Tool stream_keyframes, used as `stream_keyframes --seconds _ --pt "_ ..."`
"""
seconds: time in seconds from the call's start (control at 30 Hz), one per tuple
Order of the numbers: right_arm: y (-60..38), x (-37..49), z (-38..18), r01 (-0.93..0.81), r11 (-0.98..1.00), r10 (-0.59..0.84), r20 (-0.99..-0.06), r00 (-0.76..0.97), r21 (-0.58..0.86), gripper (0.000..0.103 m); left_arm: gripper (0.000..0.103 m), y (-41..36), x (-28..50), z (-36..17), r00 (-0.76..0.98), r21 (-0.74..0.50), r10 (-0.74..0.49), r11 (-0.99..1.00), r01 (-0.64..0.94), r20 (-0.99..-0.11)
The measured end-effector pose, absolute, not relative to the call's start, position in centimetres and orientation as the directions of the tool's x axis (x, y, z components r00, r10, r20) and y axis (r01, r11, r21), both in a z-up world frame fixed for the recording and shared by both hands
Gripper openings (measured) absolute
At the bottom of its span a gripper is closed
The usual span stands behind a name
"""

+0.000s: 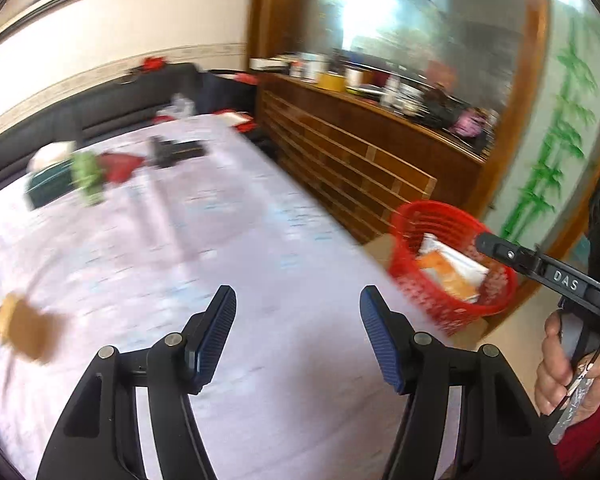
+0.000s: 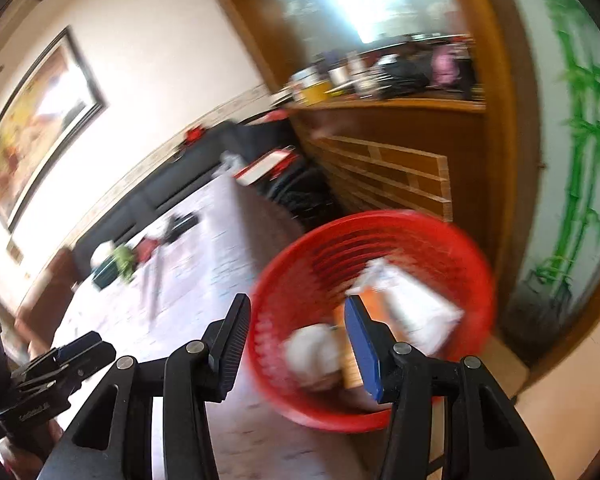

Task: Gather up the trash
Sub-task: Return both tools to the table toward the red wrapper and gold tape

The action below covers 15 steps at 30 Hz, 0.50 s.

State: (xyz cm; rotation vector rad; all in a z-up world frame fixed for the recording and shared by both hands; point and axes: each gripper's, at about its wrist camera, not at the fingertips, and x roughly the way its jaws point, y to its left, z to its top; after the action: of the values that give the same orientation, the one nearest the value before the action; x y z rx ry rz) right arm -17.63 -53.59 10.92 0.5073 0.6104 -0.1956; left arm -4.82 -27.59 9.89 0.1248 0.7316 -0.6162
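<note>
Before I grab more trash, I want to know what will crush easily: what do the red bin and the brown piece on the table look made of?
The red bin looks like moulded plastic: glossy, uniform red, with slotted ribbed walls. The brown piece on the table looks like matte cardboard or kraft paper, flat and tan; blur leaves it uncertain.
</note>
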Motion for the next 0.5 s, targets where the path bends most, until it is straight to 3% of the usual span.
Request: stream_keyframes --seconds 0.27,0.5 --pt "-43.0 -12.6 11.2 0.141 0.913 0.141 -0.62 0.771 0.383 0.054 0.066 -11.0 -1.2 12.3 0.71 -0.15 -0.331 0.94 0.307 -0.622" --pt "-35.8 -10.0 11.0 0.036 0.938 0.211 -0.649 0.731 0.345 0.054 0.066 1.4 8.5 10.0 0.685 -0.201 -0.226 0.973 0.118 -0.692"
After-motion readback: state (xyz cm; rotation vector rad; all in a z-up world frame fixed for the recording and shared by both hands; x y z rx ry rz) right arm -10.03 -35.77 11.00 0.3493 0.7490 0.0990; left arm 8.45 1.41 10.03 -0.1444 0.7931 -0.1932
